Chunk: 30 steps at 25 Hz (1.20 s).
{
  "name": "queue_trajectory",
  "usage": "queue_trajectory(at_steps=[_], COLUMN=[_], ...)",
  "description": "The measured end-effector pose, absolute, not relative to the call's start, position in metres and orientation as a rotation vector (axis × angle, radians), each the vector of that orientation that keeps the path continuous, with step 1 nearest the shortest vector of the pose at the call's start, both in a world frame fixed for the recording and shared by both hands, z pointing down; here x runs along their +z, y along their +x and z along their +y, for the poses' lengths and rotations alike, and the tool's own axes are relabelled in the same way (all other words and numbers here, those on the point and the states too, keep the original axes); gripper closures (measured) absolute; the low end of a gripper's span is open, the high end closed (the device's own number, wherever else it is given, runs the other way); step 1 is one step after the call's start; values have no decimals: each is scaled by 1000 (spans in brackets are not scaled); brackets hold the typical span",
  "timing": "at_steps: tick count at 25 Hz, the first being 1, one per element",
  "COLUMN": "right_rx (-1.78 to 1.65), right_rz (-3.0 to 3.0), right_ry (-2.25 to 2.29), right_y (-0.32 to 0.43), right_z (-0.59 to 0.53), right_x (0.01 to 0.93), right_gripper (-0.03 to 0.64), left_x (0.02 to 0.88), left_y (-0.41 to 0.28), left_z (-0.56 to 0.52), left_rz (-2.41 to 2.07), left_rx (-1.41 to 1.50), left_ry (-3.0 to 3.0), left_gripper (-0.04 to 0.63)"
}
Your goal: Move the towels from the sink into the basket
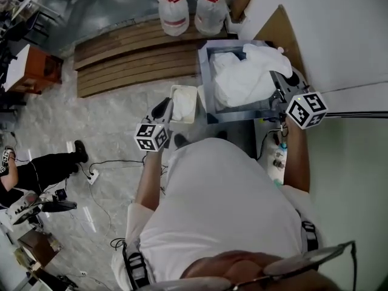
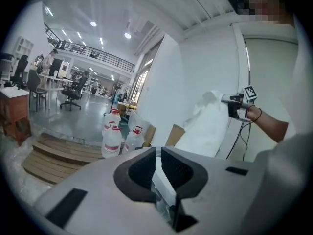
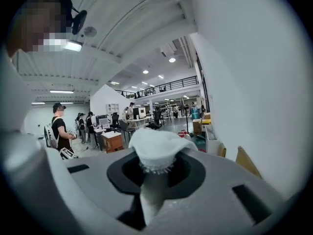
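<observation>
- Held towel (image 3: 155, 153): white terry, a bunched fold pinched in the right gripper (image 3: 155, 174). Jaws clenched on the cloth, and a tuft stands up above the pads.
- From the left gripper view the same towel (image 2: 208, 126) hangs long and limp below the right gripper (image 2: 235, 105), up in the air beside the white wall.
- Head view: the held towel (image 1: 267, 56) drapes down toward the other towels (image 1: 236, 86) heaped in the sink (image 1: 204, 71). Cannot tell whether its tail is clear of the heap.
- Handling, by judgement: soft, light if dry, heavier and clingy if wet. It will not slip much, being rough pile. No stiffness, so it swings and trails. A pinch on a gathered fold near the middle shortens the dangle; a corner grip leaves a long tail to snag on the sink rim.
- Basket (image 1: 183, 90): white, just beside the sink on its left side, low on the floor side. The contents are not readable.
- Left gripper (image 2: 158, 173): jaws a narrow slit apart, nothing gripped. In the head view it (image 1: 163, 108) hovers next to the basket.
- Beyond: water jugs (image 1: 174, 8) and wooden boards (image 1: 133, 53) lie on the floor past the sink.
</observation>
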State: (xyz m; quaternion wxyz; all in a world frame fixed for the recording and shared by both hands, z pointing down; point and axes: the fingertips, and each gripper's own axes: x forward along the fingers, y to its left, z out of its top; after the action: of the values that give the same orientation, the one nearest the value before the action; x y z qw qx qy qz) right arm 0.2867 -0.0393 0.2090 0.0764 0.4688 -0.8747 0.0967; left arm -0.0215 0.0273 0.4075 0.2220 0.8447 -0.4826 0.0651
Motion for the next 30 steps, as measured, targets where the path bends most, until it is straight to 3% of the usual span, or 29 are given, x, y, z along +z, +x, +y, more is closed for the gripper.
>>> queue_trajectory(at_steps=[14,30], right_rx=[256,421], right_rz=[-2746,-2739], right_ry=[1085,827], right_y=[160,3], right_z=[-61,-76], right_x=[204,295], right_gripper=[552,551], left_x=[395,439], left_y=[-87,-203], left_z=[38,69], left_rz=[-1490,-1615], left_rx=[154,199], left_ry=[2266,2085], left_gripper=[561,561])
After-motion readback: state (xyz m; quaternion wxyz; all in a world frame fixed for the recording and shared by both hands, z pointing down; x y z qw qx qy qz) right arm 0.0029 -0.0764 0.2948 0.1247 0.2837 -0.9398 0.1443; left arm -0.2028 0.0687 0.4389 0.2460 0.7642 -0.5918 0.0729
